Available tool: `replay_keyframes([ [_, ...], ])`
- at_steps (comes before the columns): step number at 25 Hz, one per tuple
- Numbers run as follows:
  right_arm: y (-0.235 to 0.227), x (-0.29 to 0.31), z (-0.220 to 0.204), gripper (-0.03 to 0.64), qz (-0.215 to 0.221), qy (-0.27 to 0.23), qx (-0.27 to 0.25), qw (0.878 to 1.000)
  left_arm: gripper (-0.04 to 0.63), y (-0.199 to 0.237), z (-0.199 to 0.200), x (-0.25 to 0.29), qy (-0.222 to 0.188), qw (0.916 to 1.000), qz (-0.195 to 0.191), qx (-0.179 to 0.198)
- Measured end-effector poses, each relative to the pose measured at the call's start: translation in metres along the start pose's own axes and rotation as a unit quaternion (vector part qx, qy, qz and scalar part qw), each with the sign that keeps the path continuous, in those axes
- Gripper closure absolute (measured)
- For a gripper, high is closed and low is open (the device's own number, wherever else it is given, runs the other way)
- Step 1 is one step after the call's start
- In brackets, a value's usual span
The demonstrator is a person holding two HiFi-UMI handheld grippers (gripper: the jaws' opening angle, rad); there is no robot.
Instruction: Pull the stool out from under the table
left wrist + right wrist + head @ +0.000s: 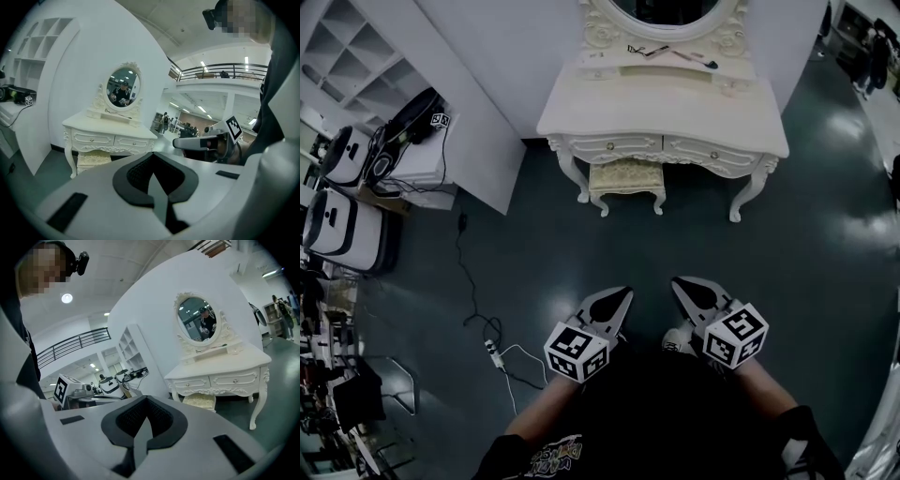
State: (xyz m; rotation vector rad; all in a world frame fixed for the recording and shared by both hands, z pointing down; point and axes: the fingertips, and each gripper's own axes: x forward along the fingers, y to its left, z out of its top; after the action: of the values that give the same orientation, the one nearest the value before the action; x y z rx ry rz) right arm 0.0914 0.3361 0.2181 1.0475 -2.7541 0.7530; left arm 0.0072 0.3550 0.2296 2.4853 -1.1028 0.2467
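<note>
The stool (626, 176) sits tucked under the white table (581, 112), between its front legs; left tool (616, 302) and right tool (686, 289), well short of the table, are both closed and empty

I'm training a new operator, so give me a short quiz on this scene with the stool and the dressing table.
1. True or false: the stool sits tucked under the dressing table.
2. The left gripper and right gripper are: A) open, B) shut and empty, C) shut on the stool.
3. What oval thing stands at the back of the tabletop?
Key: 1 true; 2 B; 3 the mirror.
</note>
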Motion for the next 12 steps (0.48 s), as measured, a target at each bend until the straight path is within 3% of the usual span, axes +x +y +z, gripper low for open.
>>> replay_keyframes([
  [12, 0.010, 0.061, 0.022, 0.589, -0.051, -0.022, 0.005, 0.998, 0.588, 0.082, 0.018, -0.021, 0.006, 0.9997, -0.023, 0.002],
])
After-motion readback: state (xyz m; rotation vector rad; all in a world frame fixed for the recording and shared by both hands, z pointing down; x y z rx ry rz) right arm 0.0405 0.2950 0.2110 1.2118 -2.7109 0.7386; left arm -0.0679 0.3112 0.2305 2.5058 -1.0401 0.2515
